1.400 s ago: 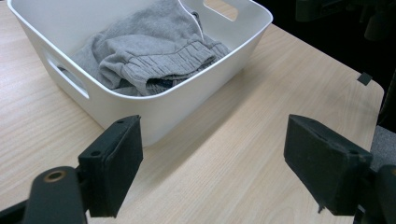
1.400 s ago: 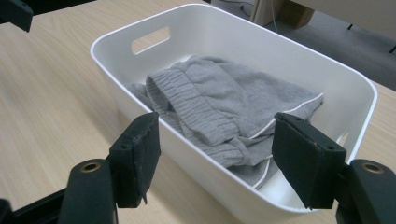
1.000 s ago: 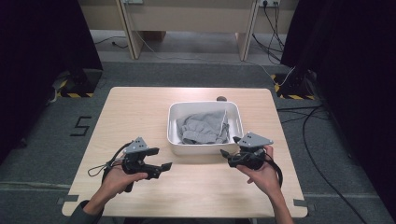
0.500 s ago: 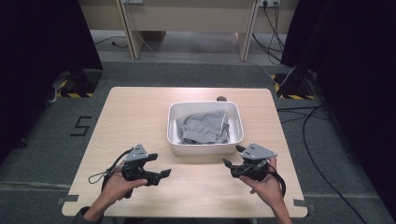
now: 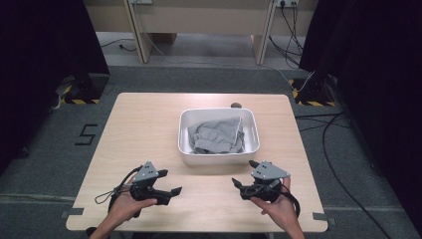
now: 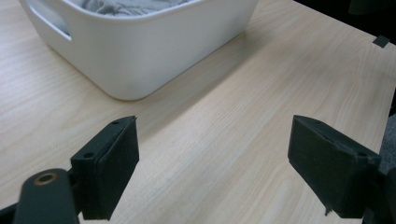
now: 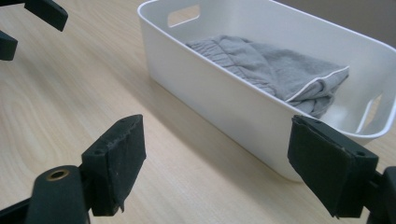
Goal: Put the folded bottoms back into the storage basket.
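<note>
Cloth (image 5: 216,135) lies bunched in the tub (image 5: 186,152), so my empty, wide-apart grippers (image 5: 175,191) (image 5: 235,182) could pinch only one fold and drag it.

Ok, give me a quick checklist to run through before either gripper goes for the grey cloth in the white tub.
1. Left gripper open, nothing between its fingers: ok.
2. Right gripper open, jaws just opened wider, nothing between them: ok.
3. Crumpled grey cloth lies inside the white plastic tub: ok.
4. Tub upright on the light wooden table: ok.
5. Both grippers apart from the tub: ok.
6. Anything under the cloth: cannot tell.
</note>
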The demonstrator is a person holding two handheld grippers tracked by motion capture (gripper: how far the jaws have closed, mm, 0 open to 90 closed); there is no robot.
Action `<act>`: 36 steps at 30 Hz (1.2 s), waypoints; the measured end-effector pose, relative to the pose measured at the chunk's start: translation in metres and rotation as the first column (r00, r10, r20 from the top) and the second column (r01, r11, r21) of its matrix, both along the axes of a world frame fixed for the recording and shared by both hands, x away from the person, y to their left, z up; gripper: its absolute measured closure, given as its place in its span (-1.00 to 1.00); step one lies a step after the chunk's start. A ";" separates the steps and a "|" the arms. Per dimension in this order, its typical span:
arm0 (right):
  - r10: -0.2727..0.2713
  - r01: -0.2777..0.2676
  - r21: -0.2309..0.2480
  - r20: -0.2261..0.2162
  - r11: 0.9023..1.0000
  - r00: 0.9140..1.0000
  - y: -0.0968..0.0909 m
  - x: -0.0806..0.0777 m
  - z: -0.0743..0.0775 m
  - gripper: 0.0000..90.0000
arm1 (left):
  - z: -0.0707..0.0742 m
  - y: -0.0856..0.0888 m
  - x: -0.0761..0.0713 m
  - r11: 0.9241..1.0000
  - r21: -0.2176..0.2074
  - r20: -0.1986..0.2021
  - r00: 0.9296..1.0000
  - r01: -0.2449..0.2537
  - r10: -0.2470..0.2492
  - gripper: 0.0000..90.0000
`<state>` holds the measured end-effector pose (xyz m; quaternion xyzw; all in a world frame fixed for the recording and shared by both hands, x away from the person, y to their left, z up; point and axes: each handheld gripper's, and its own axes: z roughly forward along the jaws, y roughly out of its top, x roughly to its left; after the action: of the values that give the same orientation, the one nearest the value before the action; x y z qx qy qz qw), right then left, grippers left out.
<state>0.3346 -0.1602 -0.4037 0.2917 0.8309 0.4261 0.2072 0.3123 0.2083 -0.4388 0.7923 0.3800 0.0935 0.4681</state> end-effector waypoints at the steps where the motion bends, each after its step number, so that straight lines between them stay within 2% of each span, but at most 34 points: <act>1: -0.003 0.003 0.003 -0.006 1.000 1.000 0.001 -0.003 -0.003 -0.54 | -0.004 0.003 -0.003 1.000 -0.007 -0.005 1.000 -0.005 0.005 -0.64; 5: 0.001 -0.001 0.000 -0.013 1.000 1.000 0.002 -0.006 -0.008 -0.53 | -0.009 0.008 -0.006 1.000 -0.012 -0.016 1.000 -0.011 0.011 -0.64; 12: -0.007 0.008 0.026 -0.025 1.000 1.000 0.001 -0.013 -0.020 -0.51 | -0.020 0.014 -0.014 1.000 -0.010 -0.025 0.999 -0.028 0.028 -0.64; 18: -0.010 0.010 0.012 -0.035 1.000 0.999 -0.002 -0.020 -0.034 -0.47 | -0.028 0.012 -0.021 0.999 0.024 -0.025 0.999 -0.025 0.025 -0.64; 19: -0.014 0.014 0.002 -0.045 1.000 0.999 -0.004 -0.023 -0.040 -0.47 | -0.030 0.010 -0.022 0.999 0.027 -0.030 0.999 -0.019 0.020 -0.64; 23: -0.023 0.022 -0.009 -0.064 1.000 0.998 -0.010 -0.030 -0.049 -0.49 | -0.035 0.005 -0.026 0.999 0.053 -0.027 1.000 -0.001 0.002 -0.64; 28: -0.043 0.042 -0.024 -0.069 0.999 0.997 -0.017 -0.036 -0.053 -0.49 | -0.041 0.003 -0.028 0.996 0.086 -0.024 1.000 0.010 -0.008 -0.64; 36: -0.081 0.079 -0.029 -0.088 0.996 0.993 -0.028 -0.044 -0.060 -0.49 | -0.048 0.006 -0.029 0.994 0.108 -0.062 0.998 0.015 -0.009 -0.64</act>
<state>0.2904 -0.1887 -0.4636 0.3409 0.8324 0.3933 0.1903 0.2834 0.2144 -0.4872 0.8213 0.3837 0.0869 0.4131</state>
